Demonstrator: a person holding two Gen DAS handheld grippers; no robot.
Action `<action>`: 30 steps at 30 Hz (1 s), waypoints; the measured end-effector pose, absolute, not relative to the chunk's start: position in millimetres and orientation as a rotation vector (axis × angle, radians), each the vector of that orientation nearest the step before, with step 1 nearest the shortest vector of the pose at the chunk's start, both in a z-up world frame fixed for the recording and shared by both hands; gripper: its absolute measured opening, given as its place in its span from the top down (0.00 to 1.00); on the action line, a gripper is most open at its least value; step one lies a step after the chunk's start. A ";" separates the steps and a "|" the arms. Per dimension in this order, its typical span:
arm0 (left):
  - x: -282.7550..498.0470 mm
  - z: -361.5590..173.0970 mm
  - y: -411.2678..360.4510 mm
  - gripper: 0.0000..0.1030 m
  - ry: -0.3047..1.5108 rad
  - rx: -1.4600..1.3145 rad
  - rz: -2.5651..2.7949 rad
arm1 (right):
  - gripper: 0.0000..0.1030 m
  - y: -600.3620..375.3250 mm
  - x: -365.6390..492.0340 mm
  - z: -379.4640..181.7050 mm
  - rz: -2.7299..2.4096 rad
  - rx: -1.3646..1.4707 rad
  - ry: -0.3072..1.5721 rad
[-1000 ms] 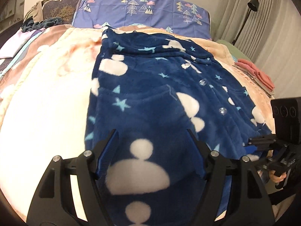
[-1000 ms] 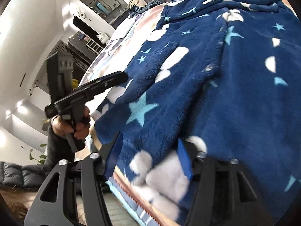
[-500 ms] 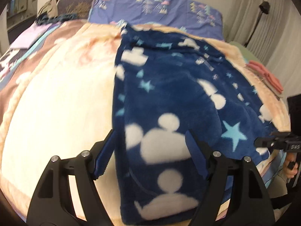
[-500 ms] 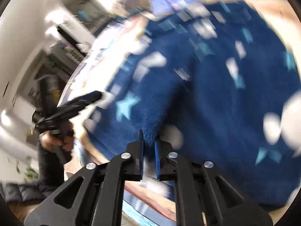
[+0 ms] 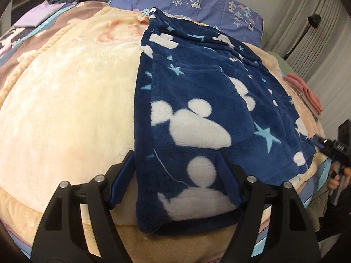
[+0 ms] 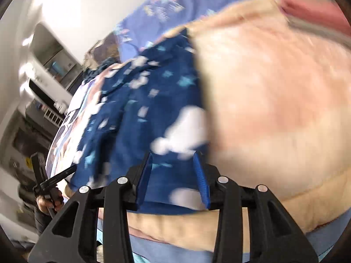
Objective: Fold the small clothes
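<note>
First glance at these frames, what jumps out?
The navy fleece garment with white shapes and pale blue stars, spread down the middle of a cream plush blanket on the bed. The left tongs stand wide over its near hem; the right tongs, opening, hover at its other near corner. A folded pink stack sits at the bed's far right edge.
</note>
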State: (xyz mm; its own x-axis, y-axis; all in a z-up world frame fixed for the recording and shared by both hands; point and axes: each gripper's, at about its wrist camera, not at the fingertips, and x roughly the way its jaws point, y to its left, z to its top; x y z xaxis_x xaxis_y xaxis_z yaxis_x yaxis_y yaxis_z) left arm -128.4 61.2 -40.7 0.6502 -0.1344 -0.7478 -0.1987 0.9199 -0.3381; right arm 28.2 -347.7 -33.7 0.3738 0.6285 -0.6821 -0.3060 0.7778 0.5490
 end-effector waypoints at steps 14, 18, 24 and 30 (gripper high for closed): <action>-109.8 -46.4 59.1 0.36 0.824 -0.583 -0.044 | 0.58 -302.3 69.5 -68.6 0.789 0.491 1.069; -99.8 -48.6 54.9 0.75 0.805 -0.622 -0.042 | 0.86 -299.6 70.7 -59.4 0.784 0.516 1.060; -109.2 8.8 57.8 0.87 0.677 -0.590 -0.080 | 0.90 -312.7 55.1 1.7 0.823 0.482 0.919; -133.3 103.9 36.8 0.88 0.465 -0.440 -0.109 | 0.91 -322.1 26.7 85.8 0.866 0.431 0.728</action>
